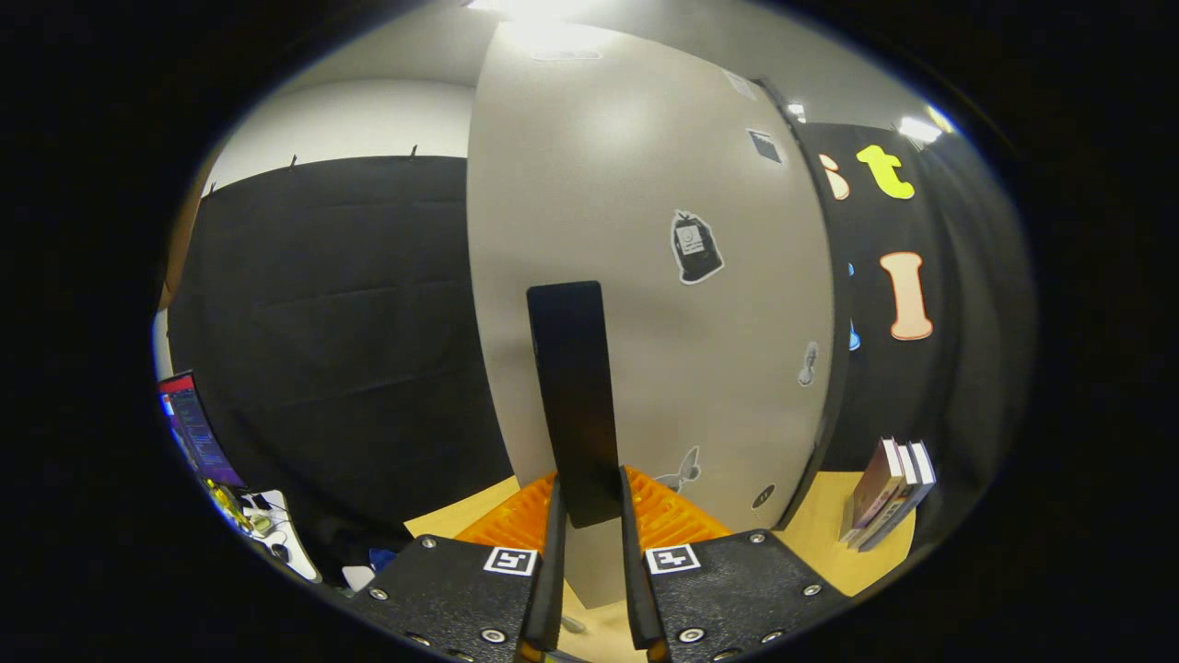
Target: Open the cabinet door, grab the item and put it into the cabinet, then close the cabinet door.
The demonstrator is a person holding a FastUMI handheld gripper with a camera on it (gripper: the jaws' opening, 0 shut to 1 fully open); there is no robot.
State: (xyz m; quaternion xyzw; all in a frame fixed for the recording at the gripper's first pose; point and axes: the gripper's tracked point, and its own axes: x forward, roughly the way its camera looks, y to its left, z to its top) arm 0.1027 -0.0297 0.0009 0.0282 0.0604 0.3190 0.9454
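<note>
Tool (589, 516) clenched on black door handle (573, 396), both fingers pinching it, presumably to swing the cabinet door (645, 276)

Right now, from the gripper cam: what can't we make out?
- Cabinet interior: the door faces the camera and blocks it, gripper view.
- Black handle: its lower end sits between the tongs; whether both fingers press on it cannot be told.
- Books: titles too small, warped by the fisheye.
- Door stickers: details too small.
- Monitor: squeezed at the fisheye rim, cut off.
</note>
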